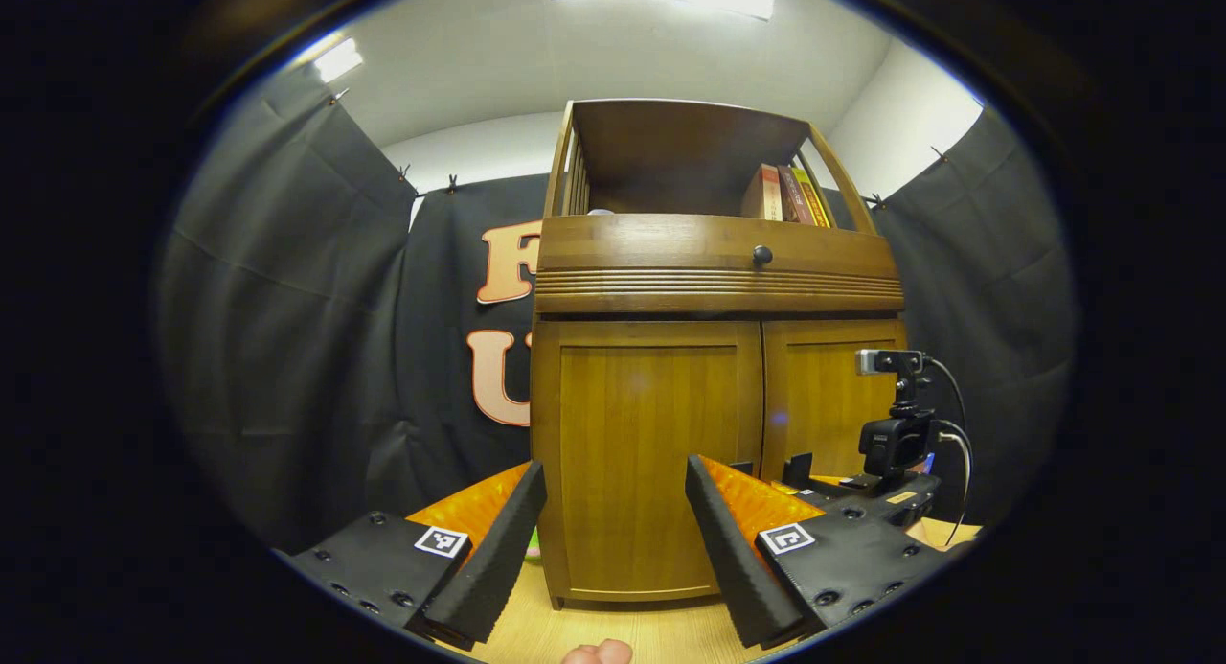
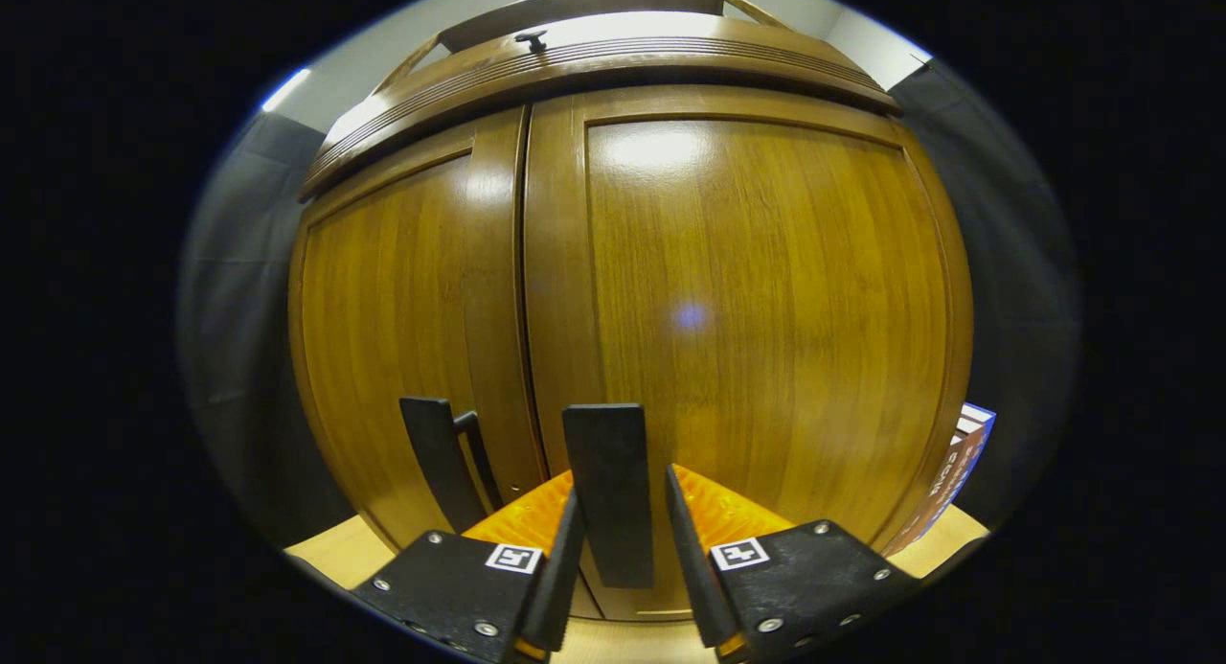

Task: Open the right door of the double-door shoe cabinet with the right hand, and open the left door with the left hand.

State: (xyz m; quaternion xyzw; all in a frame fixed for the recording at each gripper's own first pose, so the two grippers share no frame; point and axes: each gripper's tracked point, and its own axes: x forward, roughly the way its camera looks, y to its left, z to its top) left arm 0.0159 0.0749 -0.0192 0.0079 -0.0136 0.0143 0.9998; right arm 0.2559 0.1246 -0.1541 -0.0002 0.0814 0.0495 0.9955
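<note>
The shoe cabinet [image 1: 651,453] stands on a light wooden floor [image 1: 613,635] in front of the black cloth wall, and both its doors look closed, with only the thin seam between them. On the right door [image 2: 757,309] a dark flat handle [image 2: 606,492] is fixed near the seam, low on the panel, and its long axis is upright. The left door [image 2: 402,329] carries a similar upright handle [image 2: 441,463] on the other side of the seam.

The right gripper [image 2: 621,539] is directly in front of the right door's handle, and the handle stands between its two fingers. The gap is narrow, but I cannot tell if both fingers already press on the handle or are only just beside it. In my judgement the coming move turns on this: the fingers must close on the upright handle and then pull away from the cabinet, so that the door swings on its outer edge.

The left gripper [image 1: 616,539] is well apart from the cabinet, its fingers wide and holding nothing, and it faces the left door [image 1: 647,453]. The right gripper is clearly the nearer one.

Above the doors there is a drawer with a small round knob [image 1: 761,255], and above that an open shelf with some books [image 1: 785,194]. To the right of the cabinet, at floor level, a book or box [image 2: 958,472] leans close to the side. It may stand in the way when the right door opens wide.
</note>
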